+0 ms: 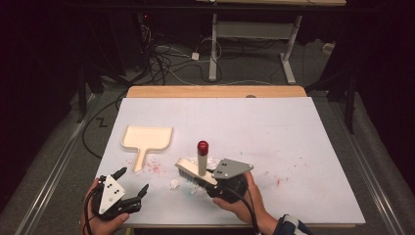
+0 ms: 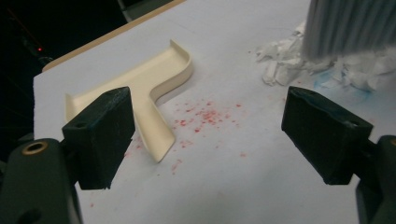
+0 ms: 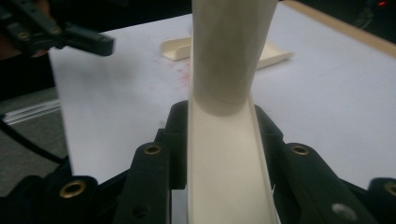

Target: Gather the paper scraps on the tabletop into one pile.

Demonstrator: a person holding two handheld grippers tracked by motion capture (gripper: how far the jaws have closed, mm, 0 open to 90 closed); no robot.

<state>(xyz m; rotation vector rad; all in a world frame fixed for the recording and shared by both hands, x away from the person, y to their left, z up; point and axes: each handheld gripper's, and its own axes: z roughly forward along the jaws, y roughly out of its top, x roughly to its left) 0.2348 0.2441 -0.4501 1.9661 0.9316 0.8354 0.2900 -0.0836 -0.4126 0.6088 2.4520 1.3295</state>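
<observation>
Half done at best: your right gripper (image 1: 221,182) clamps brush (image 1: 195,172), bristles down on paper scraps (image 1: 173,183), well right of dustpan (image 1: 147,138). Left gripper (image 1: 133,181) spread, empty, near dustpan handle. Scraps and red crumbs (image 1: 155,165) not yet in dustpan. Left gripper view shows scraps (image 2: 280,65) bunched against bristles; right gripper view shows brush back (image 3: 224,163) pinched.

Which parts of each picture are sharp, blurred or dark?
High view: the white table is lit, the floor and room around it dark. Left gripper view: the dustpan and red crumbs are fairly sharp, the brush bristles blurred. Right gripper view: the brush close up is soft, the far corners dark.
</observation>
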